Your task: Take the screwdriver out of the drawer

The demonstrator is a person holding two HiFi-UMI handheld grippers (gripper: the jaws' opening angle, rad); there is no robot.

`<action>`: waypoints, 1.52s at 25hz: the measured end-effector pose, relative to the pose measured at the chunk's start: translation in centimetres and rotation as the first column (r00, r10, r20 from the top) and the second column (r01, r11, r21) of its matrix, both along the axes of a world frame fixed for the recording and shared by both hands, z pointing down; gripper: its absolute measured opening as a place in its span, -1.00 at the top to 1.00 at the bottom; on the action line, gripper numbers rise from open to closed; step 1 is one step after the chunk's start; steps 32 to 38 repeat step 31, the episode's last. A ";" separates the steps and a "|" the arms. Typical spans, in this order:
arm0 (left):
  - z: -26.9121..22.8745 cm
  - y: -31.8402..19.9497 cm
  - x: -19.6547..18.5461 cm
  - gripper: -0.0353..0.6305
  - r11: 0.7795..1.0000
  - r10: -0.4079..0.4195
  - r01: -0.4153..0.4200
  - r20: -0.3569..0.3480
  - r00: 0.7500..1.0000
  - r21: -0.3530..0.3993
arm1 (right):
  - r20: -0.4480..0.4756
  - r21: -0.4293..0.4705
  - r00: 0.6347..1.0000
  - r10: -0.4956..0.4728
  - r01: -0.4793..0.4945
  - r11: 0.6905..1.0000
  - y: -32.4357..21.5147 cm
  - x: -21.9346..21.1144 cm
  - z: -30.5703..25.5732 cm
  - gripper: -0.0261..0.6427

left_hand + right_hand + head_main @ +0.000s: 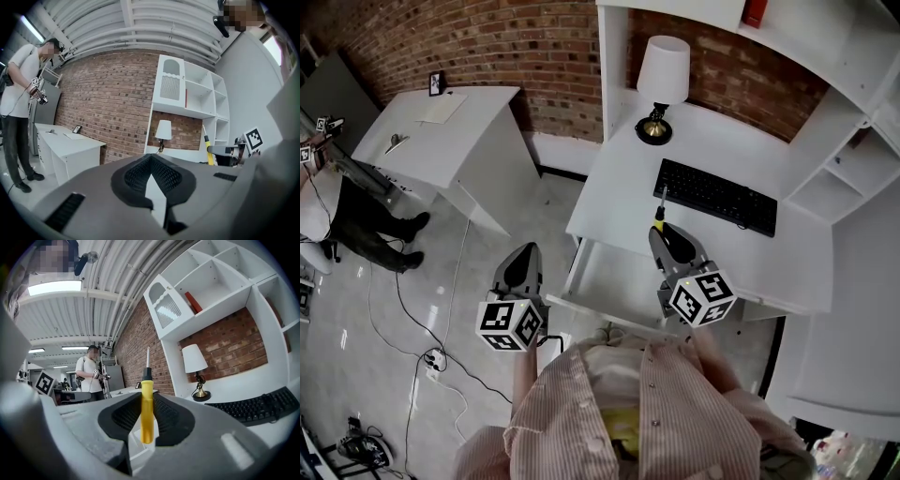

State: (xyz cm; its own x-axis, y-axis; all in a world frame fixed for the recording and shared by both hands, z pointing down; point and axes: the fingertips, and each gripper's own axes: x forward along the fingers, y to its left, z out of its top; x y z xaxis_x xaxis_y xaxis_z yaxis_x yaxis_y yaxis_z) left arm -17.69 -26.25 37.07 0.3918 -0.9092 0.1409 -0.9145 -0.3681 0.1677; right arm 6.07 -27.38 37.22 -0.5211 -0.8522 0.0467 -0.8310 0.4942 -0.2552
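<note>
**Screwdriver out of the drawer, pinched in the right claw**

The screwdriver [146, 408] stands upright between the jaws of the right gripper [661, 234]. The pads are clamped on its yellow handle, and the black collar and thin metal shaft poke up above them. In the head view it sits near the centre of the frame, held in the air over the front edge of the white desk [628, 178]. It is above and clear of the open drawer [614, 277] just below.

It looks like a light, stiff little tool. The handle seems to be smooth plastic, so I'd expect it to swivel or slide in a loose grip. The middle of the handle is the place to hold it, and that is about where the pads sit; the bare shaft would be too thin and slick.

The left gripper [523, 253] hangs at the left centre of the head view, over the floor beside the drawer, with its jaws meeting at the tips and nothing between them.

Further back on the desk are a black keyboard [717, 195] and a white-shaded lamp [661, 75] towards the top. Another person [375, 220] stands at the far left.
</note>
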 end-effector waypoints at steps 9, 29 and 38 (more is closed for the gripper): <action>-0.2 0.4 -0.5 0.89 1.000 -0.011 0.011 0.007 1.000 0.006 | -0.023 0.011 0.999 0.027 -0.026 1.000 0.4 0.4 -0.2 0.68; 0.5 0.5 -0.2 0.89 1.000 -0.008 0.008 0.019 1.000 -0.017 | -0.039 0.017 0.998 0.041 -0.041 0.999 0.6 1.0 -0.2 0.68; 0.6 0.5 -0.2 0.89 1.000 -0.009 0.010 0.018 1.000 -0.019 | -0.039 0.015 0.998 0.044 -0.043 0.999 0.6 1.1 -0.1 0.68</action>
